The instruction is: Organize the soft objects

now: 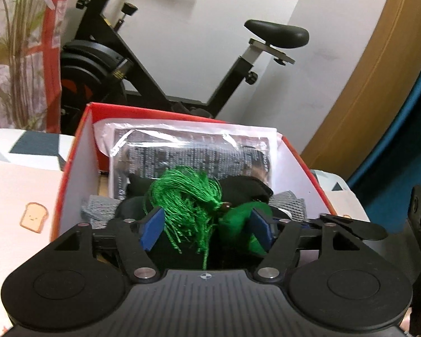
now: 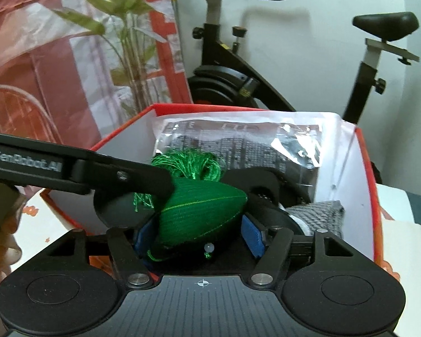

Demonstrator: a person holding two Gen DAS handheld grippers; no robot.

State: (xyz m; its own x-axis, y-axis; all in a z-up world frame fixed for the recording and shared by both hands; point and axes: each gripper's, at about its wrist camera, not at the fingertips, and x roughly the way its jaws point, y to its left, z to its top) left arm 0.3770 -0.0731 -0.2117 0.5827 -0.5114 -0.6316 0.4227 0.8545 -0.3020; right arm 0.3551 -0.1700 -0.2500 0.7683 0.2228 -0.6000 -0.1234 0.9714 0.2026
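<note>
The red box (image 1: 70,174), white inside, sits open before me on the patterned surface (image 1: 16,185). Leaning against its far wall is a clear plastic packet (image 1: 188,151) of grey knit fabric. In front of it lies the green stuffed pouch (image 2: 202,210), finely ribbed with a lighter seam along its middle, tapering to a point, and a shiny green tassel (image 1: 188,193) spilling from its top. My left gripper (image 1: 207,227) has its jaws parted, the tassel hanging loose between them. My right gripper (image 2: 199,234) stands likewise partway open around the pouch; I cannot tell whether the pads press it.
</note>
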